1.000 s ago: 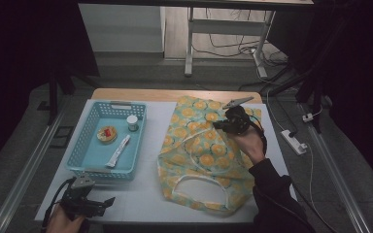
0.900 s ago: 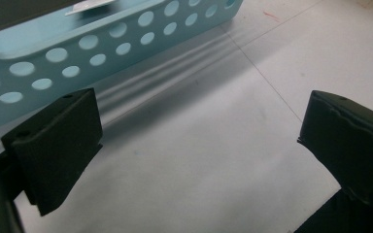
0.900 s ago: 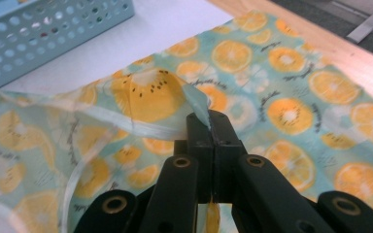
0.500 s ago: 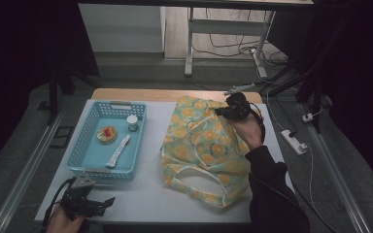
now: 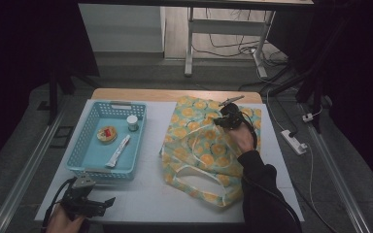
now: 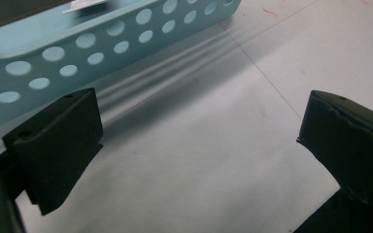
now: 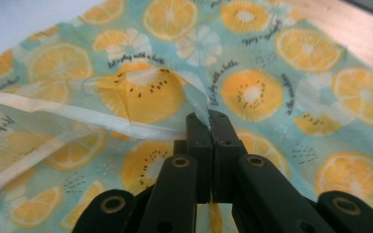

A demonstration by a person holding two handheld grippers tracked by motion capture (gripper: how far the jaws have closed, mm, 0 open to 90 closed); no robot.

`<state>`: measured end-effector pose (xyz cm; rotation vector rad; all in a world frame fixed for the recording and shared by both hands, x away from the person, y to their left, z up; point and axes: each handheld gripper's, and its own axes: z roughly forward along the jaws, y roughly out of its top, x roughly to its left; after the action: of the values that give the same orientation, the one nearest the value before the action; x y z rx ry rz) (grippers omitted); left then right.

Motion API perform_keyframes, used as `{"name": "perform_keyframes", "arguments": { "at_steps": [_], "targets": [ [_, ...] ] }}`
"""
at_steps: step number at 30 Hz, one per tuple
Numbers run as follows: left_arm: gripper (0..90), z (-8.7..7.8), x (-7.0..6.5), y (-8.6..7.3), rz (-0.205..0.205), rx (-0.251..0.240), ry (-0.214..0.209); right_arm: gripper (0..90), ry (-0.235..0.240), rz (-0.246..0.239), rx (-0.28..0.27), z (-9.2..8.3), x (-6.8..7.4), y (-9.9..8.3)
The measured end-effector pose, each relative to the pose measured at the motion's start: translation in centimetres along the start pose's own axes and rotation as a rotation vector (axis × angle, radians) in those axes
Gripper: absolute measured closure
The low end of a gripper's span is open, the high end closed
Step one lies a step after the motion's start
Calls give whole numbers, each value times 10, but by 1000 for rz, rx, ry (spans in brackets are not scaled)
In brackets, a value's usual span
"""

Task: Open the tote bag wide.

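The bag point(image 5: 209, 145), printed with orange slices, has been pulled back toward the near edge of the table point(image 5: 145, 194) since half a second ago, and the right gripper point(image 5: 222, 121) has been lowered with it. Its jaws are clamped together on a fold of the bag's rim, seen close in the right gripper view point(image 7: 194, 104). The left gripper point(image 5: 108, 201) has been kept still at the near left corner, jaws wide apart. A small jar point(image 5: 132, 123), a round biscuit point(image 5: 107, 134) and a white tube point(image 5: 118, 151) are held in the blue basket point(image 5: 85, 145).
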<state>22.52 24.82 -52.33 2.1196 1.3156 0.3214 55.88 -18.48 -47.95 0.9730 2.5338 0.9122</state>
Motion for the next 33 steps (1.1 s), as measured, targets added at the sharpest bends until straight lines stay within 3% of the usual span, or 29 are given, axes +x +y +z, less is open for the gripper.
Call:
{"name": "perform_keyframes", "arguments": {
  "at_steps": [6, 11, 13, 21, 29, 33],
  "targets": [
    [24, 0, 0, 0, 3, 2, 1, 850, -28, -15, 50, 17, 1, -14],
    [25, 0, 0, 0, 4, 4, 2, 764, -33, 7, 45, 18, 0, -18],
    [25, 1, -1, 0, 4, 5, 3, 661, -11, 47, 16, 13, -3, -17],
    [26, 1, -1, 1, 8, 9, 6, 477, 37, 102, -28, -3, -3, -17],
    [26, 1, -1, 1, 9, 12, 7, 307, 44, 67, -73, -27, 9, -17],
    [26, 1, -1, 1, 9, 13, 9, 201, 64, 50, -62, -36, 17, -17]
  ]
}}
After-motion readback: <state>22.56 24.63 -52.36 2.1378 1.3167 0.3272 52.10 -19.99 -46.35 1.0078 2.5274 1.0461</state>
